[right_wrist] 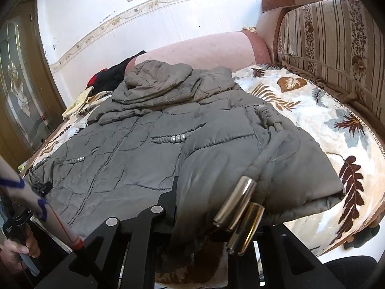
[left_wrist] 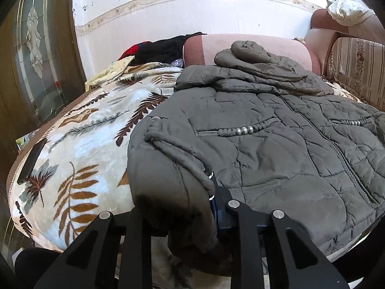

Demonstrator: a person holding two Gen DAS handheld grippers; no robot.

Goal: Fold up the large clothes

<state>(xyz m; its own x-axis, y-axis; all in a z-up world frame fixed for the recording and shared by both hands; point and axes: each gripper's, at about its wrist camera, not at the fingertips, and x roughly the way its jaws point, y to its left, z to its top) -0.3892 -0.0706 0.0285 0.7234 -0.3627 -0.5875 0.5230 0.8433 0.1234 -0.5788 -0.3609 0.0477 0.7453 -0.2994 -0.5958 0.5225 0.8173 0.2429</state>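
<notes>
A grey padded jacket (left_wrist: 276,144) lies front up on a leaf-patterned blanket (left_wrist: 91,144), zipped, with its hood (left_wrist: 250,50) bunched at the far end. My left gripper (left_wrist: 190,200) is shut on the jacket's near left hem corner, and the fabric drapes over the fingers and hides most of them. In the right wrist view the same jacket (right_wrist: 134,159) spreads to the left. My right gripper (right_wrist: 199,202) is shut on the near right hem corner. Two metal drawstring tips (right_wrist: 240,207) hang over that fold. A person's hand (right_wrist: 16,250) grips the other handle at the lower left.
A pile of black and red clothes (left_wrist: 163,48) lies at the far end by the pink sofa arm (left_wrist: 240,45). A striped floral cushion (right_wrist: 332,48) lines the right side. A dark flat object (left_wrist: 32,161) rests on the blanket's left edge. A glazed wooden door (left_wrist: 31,48) stands left.
</notes>
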